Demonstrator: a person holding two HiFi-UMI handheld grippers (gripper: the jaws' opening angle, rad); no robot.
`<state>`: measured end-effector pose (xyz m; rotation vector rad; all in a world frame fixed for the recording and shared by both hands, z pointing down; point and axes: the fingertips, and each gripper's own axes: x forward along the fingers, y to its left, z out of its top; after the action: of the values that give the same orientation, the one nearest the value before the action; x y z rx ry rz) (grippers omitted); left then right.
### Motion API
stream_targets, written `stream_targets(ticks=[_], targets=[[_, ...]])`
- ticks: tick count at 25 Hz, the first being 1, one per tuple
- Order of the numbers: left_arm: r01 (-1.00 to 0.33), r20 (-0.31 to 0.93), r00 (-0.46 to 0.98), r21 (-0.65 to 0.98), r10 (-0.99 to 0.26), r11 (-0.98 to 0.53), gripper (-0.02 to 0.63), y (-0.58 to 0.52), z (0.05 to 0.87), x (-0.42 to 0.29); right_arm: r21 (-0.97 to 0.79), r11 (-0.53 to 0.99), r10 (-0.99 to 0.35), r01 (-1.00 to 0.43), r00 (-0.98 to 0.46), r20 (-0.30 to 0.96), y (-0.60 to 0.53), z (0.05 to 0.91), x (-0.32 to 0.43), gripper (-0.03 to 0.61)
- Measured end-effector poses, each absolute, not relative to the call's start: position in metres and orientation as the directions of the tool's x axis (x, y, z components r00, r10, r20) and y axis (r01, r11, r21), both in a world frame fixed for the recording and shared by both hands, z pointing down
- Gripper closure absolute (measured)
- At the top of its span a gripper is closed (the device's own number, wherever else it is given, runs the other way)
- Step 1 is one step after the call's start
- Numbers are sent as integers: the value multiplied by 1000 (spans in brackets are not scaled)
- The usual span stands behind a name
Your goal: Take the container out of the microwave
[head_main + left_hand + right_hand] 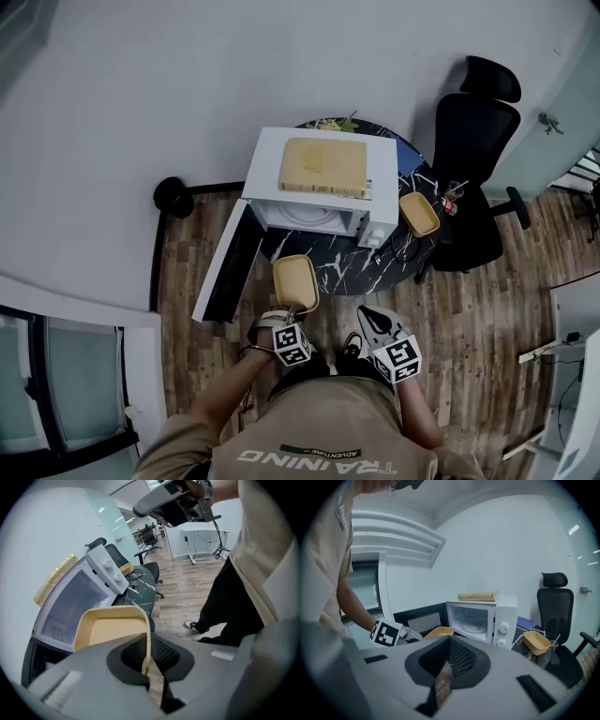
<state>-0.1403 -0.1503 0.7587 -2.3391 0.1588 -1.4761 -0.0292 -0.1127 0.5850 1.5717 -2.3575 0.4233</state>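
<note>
The white microwave [319, 202] stands on a round dark marble table [375, 267] with its door [230, 262] swung open to the left. Its cavity [471, 618] shows only the glass turntable. My left gripper [286, 319] is shut on the near wall of a shallow yellow container [295, 281], holding it in front of the microwave and off the table's near edge. In the left gripper view the container's wall [146, 648] sits pinched between the jaws. My right gripper [375, 323] hangs to the right of it, shut and holding nothing.
A second yellow container [419, 214] sits on the table right of the microwave. A flat yellow slab [323, 167] lies on the microwave's top. A black office chair [473, 159] stands at the right. The floor is wood plank; a pale wall runs behind.
</note>
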Motion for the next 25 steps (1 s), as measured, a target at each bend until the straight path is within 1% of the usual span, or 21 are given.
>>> stream_targets(ticks=[7,11,13,16,18,22,25], targets=[[53,845,430,-375,-318,-926,594,-130,744,-125,-83,404,-839,-911,-405,362,-94,581,-14,571],[4,847,407,-376,-342,-927,594,-113,736,-109,60,477,-817,-877,-416,400,-77,589,-3,571],[-43,849,392,-369,-355,-929,594,-101,733,-99,87,507,-804,-858,-434,407,-65,593,2,571],[-113,846,375,-364,-379,-925,594,-87,727,-86,46,520,-797,-853,-465,385,-49,596,10,571],[-134,846,367,-362,-386,-922,592,-77,722,-79,12,516,-800,-857,-477,363,-42,597,15,571],[-132,844,364,-371,-393,-919,594,-57,717,-72,-97,463,-833,-881,-470,291,-42,591,32,571],[-107,855,349,-371,-384,-922,594,-41,718,-83,-142,421,-853,-896,-445,272,-42,587,34,571]])
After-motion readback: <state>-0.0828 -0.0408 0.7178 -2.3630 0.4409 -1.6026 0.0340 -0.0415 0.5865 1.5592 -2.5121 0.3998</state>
